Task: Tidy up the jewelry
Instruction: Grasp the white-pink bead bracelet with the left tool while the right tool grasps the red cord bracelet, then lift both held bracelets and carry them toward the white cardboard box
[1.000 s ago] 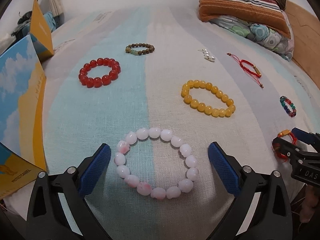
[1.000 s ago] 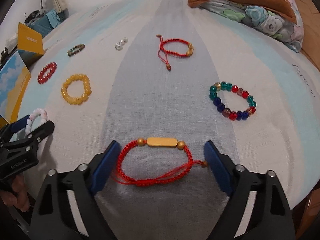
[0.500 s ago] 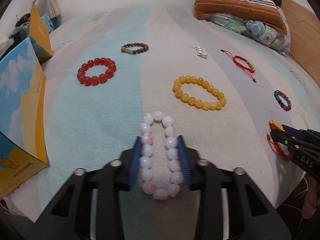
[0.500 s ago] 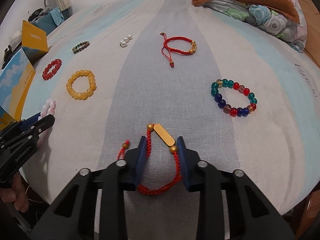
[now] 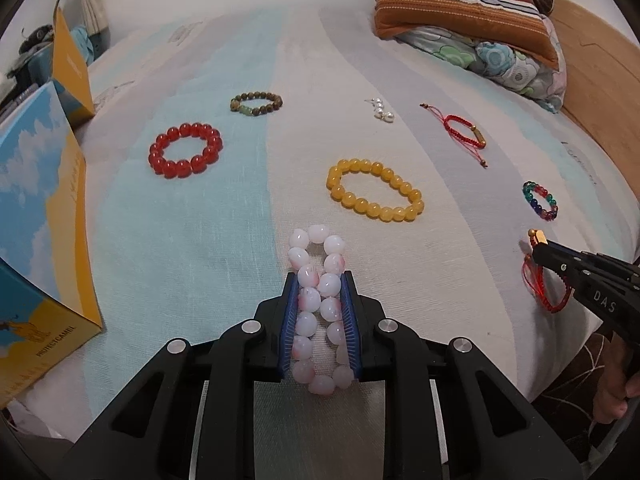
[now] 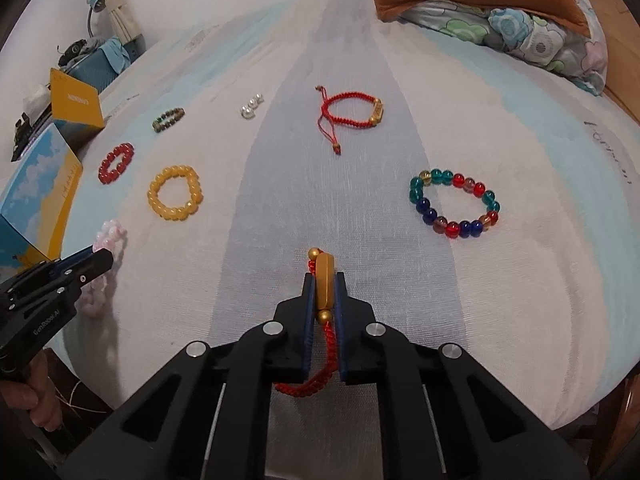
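My left gripper (image 5: 319,280) is shut on a pink-white bead bracelet (image 5: 318,308), squeezed narrow between the blue pads on the striped bedsheet (image 5: 200,220). My right gripper (image 6: 323,278) is shut on a red cord bracelet with a gold bar (image 6: 324,284); it also shows at the right of the left wrist view (image 5: 546,284). Lying loose on the sheet are a red bead bracelet (image 5: 185,150), a yellow bead bracelet (image 5: 375,195), a brown bead bracelet (image 5: 256,103), pearls (image 5: 382,110), a second red cord bracelet (image 6: 354,110) and a multicolour bead bracelet (image 6: 454,206).
A blue-and-yellow box (image 5: 36,220) stands at the left edge of the bed, with a yellow box (image 5: 70,66) behind it. Pillows (image 5: 472,20) are stacked at the far right. The bed's near edge is just below both grippers.
Both grippers went from wide open around their bracelets to shut on them. The pink-white bracelet and the red cord bracelet are squeezed narrow and lifted slightly.
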Tool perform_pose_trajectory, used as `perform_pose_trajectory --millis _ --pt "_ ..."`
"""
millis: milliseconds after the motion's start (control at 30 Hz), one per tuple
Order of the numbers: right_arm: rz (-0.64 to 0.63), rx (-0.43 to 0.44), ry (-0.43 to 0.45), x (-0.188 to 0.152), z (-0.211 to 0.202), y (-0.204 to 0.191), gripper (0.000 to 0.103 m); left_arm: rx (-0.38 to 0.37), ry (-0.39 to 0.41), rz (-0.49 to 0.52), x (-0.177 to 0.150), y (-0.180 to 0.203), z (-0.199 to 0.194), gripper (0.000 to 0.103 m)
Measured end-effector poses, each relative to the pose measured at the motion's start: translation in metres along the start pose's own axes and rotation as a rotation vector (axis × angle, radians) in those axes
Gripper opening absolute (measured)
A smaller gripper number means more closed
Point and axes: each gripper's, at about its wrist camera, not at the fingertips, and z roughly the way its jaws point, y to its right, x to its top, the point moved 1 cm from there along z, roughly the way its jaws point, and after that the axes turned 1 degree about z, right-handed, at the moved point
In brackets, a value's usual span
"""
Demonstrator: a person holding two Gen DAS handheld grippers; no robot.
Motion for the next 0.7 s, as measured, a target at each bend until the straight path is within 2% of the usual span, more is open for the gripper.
perform_pose_trajectory --millis 467,700 --pt "0.004 0.017 0.05 0.012 -0.026 -0.005 0.008 0.039 0.041 -0.005 0.007 0.004 -0.019 0.021" --pt "0.009 0.017 0.088 0.028 -0.041 -0.012 0.008 0.036 0.072 -0.01 0.019 0.004 -0.031 0.021"
